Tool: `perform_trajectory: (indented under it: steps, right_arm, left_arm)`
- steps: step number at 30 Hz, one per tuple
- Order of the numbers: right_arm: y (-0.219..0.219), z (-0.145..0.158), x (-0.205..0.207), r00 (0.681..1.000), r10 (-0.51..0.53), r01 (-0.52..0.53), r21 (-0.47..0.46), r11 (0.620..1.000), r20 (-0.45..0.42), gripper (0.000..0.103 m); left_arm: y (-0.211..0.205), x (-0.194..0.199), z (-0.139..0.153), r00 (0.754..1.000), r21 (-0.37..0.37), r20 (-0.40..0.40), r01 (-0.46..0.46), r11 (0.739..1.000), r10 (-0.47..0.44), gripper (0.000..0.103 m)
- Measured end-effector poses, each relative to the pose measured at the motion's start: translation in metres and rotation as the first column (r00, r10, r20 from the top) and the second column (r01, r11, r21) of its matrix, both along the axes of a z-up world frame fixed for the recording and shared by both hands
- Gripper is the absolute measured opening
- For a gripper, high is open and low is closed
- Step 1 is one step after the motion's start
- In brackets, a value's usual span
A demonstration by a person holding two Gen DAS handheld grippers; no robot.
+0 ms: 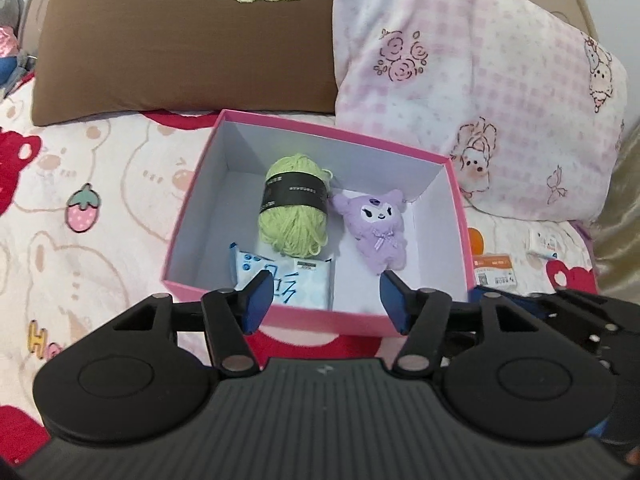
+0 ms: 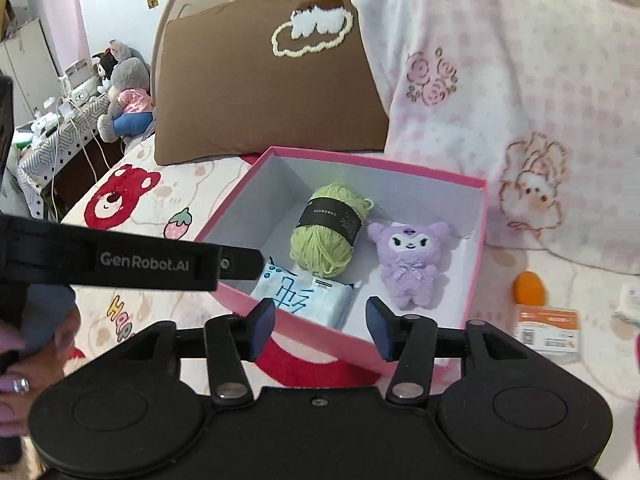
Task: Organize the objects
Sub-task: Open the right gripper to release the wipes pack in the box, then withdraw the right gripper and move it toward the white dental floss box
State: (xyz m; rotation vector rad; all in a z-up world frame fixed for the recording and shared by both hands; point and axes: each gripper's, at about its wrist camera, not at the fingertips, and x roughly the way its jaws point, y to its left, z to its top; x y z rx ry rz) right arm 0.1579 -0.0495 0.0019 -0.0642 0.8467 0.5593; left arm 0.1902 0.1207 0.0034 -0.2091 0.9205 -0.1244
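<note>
Packet [image 2: 546, 330] lies lower right of our box [image 2: 478, 240], nearer our right gripper [image 2: 322, 322]; both grippers spread, empty.

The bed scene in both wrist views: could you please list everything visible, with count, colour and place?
Open cardboard box: one, pink outside, white inside, on the bedspread.
Ball of yarn: one, light green with black band, inside box.
Plush toy: one, purple, inside box, right of yarn.
Tissue pack: one, white and blue, box's near side.
Brown pillow: one, behind box.
Pink checked pillow: one, behind box, right.
Small cartons: orange and white, on the bedspread right of box.
Stuffed toys: several, grey and black, beside the bed.
Left gripper: black, open, empty.
Right gripper: black, open, empty.
</note>
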Motion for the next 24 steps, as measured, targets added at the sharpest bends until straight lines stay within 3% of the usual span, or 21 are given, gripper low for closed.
perform_trajectory:
  steps: [3,8,21,24]
  right_arm:
    - [-0.008,0.011,-0.014,1.0,-0.002,0.002,0.018,1.0,0.018,0.061]
    - [-0.011,0.024,-0.028,1.0,-0.021,0.021,0.026,0.999,0.016,0.061]
    - [-0.028,0.052,-0.069,0.999,-0.028,0.03,-0.056,0.998,0.025,0.07]
    - [-0.034,0.057,-0.078,0.999,-0.024,0.028,-0.079,0.997,0.041,0.077]
  left_arm:
    - [0.0,-0.011,0.008,1.0,0.022,-0.004,0.0,1.0,0.001,0.059]
    - [0.004,-0.023,0.008,0.999,-0.013,-0.049,-0.004,1.0,0.004,0.063]
    - [-0.009,-0.068,0.046,0.997,0.074,-0.019,0.079,0.994,-0.078,0.067]
    - [-0.014,-0.076,0.054,0.994,0.086,-0.02,0.107,0.991,-0.105,0.067]
